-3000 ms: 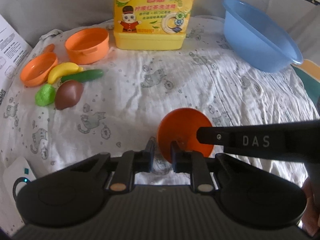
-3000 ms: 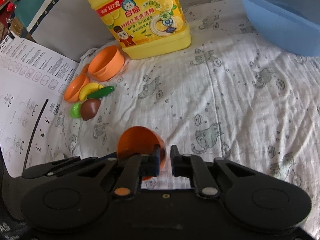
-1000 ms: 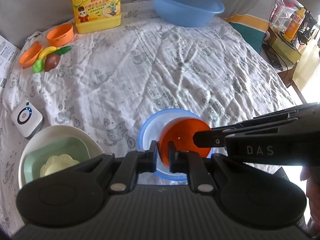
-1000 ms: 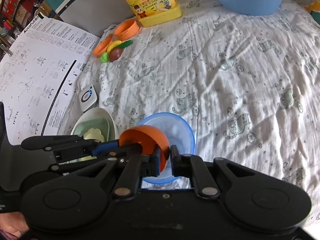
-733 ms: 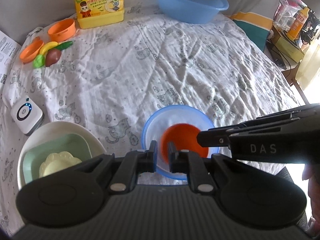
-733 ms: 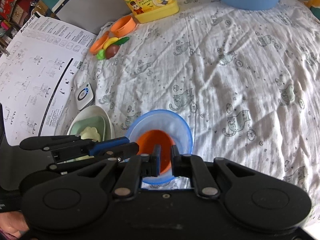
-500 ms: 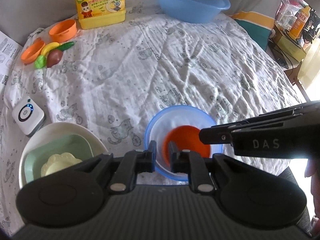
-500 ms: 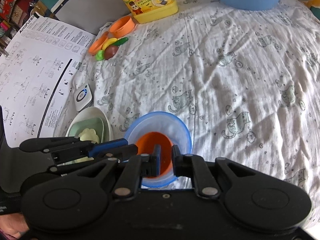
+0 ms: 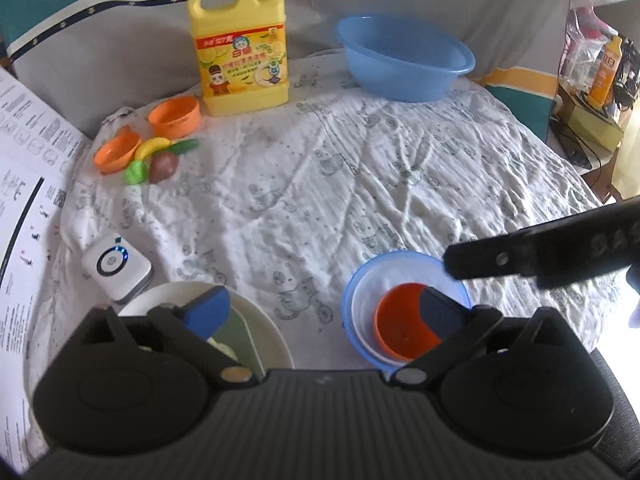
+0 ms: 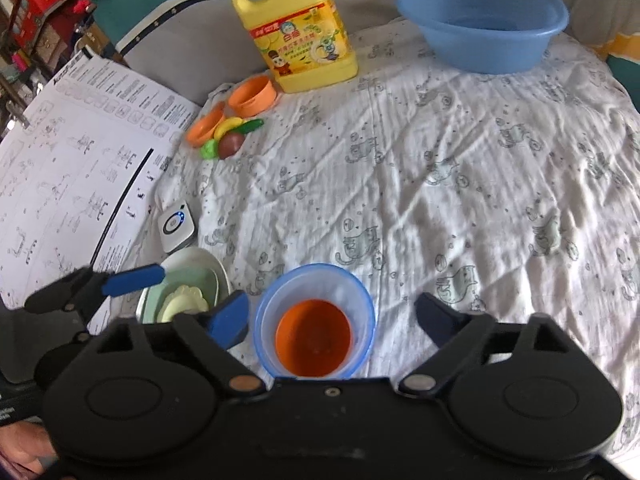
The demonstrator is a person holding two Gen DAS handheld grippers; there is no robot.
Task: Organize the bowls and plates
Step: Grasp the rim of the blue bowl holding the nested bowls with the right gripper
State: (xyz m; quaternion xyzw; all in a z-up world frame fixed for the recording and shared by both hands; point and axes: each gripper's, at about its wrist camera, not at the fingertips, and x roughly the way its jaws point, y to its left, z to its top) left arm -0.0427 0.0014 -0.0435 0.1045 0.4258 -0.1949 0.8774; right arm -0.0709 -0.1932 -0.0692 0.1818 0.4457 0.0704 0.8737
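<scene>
1. Upright and mouth-up, the small orange bowl [image 10: 314,338] sits nested inside the pale blue bowl [image 10: 362,300] at the near edge of the cat-print cloth [image 10: 440,160]; being round, it shows no long axis, and its opening faces straight up toward both cameras.
2. Both claws have just been opening: the left gripper [image 9: 324,314] stands with its jaws spread wide, one finger over the white plate [image 9: 276,332] and the other over the orange bowl's rim, with no pad pressing on anything.
3. Likewise the right gripper [image 10: 334,316] is spread wide, its blue-padded fingers [image 10: 230,318] straddling the blue bowl on either side without touching it.
4. Just left of the nested bowls, the white plate carries a pale green dish [image 10: 160,300] with a cream scalloped piece [image 10: 182,302] lying in it.
5. At the far side stands a yellow detergent jug [image 9: 240,52] with an orange pump; its label shows a cartoon figure, lemon slices and Chinese characters too small to read surely.
6. Beside the jug sit two more orange bowls [image 9: 175,116], toy fruit [image 9: 154,158] and, further right, a large blue basin [image 9: 404,58].
7. A white device with a lit blue ring [image 9: 116,266] lies near the plate, next to a printed instruction sheet [image 10: 68,160] of small diagrams.
8. Blurred white letters mark the right gripper's arm in the left wrist view; they cannot be made out.
</scene>
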